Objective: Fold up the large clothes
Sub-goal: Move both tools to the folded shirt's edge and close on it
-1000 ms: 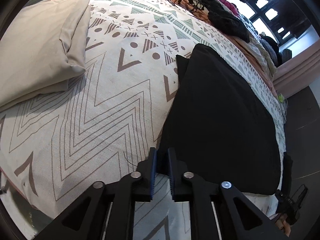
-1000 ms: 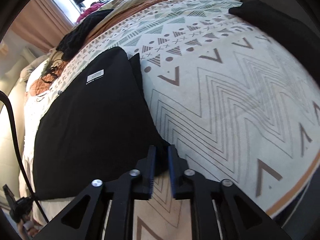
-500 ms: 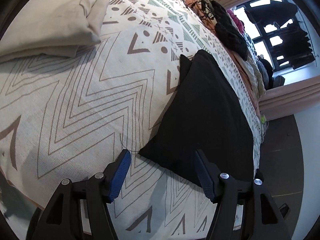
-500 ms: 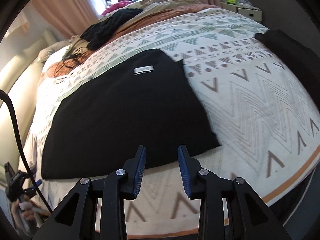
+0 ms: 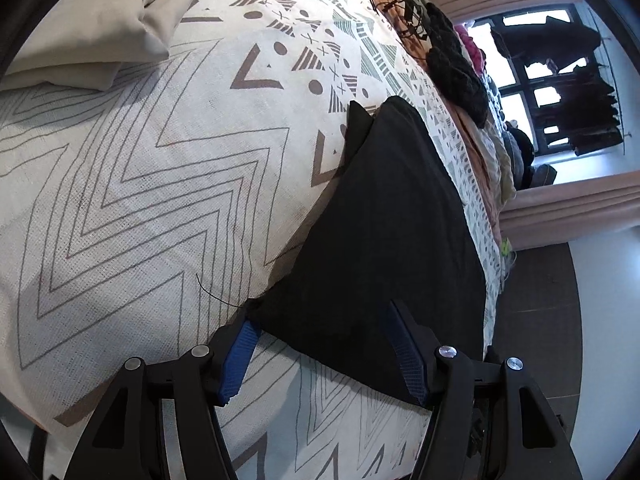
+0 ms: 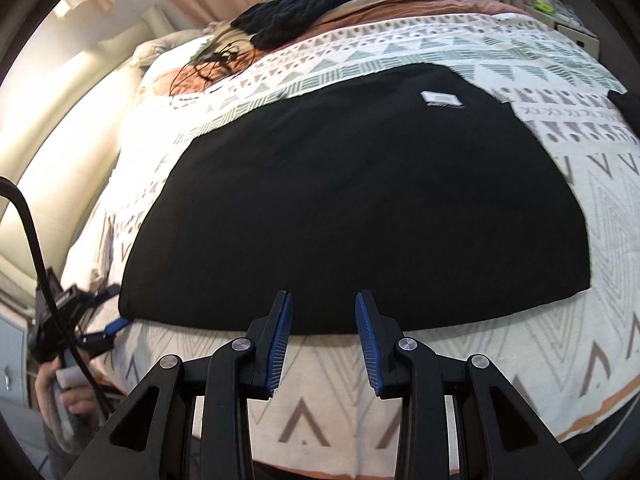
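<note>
The left hand-held gripper (image 5: 320, 354), jaws apart but closing, straddles the black garment's (image 6: 360, 200) near corner, while the right hand-held gripper (image 6: 323, 344) hangs open over its long front edge on the bed (image 6: 608, 240).

**Colours and patterns on your bed**

Ahead of your right gripper (image 6: 323, 340), blue-padded: plain black garment (image 6: 360, 208), white label (image 6: 442, 99). Beneath it, cream bedspread (image 6: 608, 216), brown zigzags, grey-green triangles. Beyond your left gripper (image 5: 322, 356): beige pillow (image 5: 100, 20), black knit (image 5: 456, 68).

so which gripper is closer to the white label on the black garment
Right. The right gripper hovers at the black garment's near edge, the white label straight ahead at the far edge. The left gripper straddles the garment's corner off to the side, jaws closing; the label isn't visible from there.
</note>
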Tool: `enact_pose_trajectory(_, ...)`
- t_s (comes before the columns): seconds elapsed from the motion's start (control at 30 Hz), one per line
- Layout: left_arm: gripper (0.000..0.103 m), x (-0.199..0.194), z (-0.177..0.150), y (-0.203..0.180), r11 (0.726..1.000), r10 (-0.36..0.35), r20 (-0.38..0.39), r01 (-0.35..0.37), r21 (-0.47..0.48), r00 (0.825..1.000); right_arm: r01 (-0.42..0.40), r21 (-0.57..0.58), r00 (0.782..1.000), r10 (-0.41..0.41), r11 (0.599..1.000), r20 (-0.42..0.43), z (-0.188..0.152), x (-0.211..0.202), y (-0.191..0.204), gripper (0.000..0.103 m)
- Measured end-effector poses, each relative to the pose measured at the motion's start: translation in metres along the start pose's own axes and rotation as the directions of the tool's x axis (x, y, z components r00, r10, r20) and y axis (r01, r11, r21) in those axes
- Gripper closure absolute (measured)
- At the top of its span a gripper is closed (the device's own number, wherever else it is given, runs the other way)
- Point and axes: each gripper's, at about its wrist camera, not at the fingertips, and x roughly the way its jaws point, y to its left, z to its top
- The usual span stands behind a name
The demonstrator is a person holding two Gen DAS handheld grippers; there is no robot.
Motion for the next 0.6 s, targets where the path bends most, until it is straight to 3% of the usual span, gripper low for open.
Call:
enact_pose_trajectory(0.13,0.044,-0.017,-0.005,-0.011,0.996,-0.060,0.060,0.056,0.068,0.996,-0.008,-0.020,1.000,0.007,1.000,-0.018,-0.004,0.003,0.009,0.070)
enact_pose_trajectory(0.2,0.044,-0.016,-0.006,-0.015,0.995,-0.044,0.061,0.039,0.090,0.997,-0.016,-0.029,1.000,0.016,0.999,-0.024,-0.004,0.004,0.013,0.070)
enact_pose_trajectory(0.33,0.045,0.000,-0.004,-0.004,0.999,-0.004,0.032,0.002,0.043,0.999,-0.014,-0.047,0.999,0.012,0.999,-0.045,-0.001,0.016,0.022,0.070)
enact_pose_trajectory(0.43,0.059,0.012,-0.005,0.004,1.000,0.012,-0.003,-0.012,0.010,1.000,-0.007,-0.041,0.998,0.005,0.999,-0.059,0.001,0.027,0.025,0.070)
enact_pose_trajectory(0.6,0.062,0.014,-0.007,-0.002,0.998,0.060,0.029,-0.060,0.033,0.998,-0.023,-0.111,0.998,0.016,0.994,-0.063,0.004,0.040,0.041,0.070)
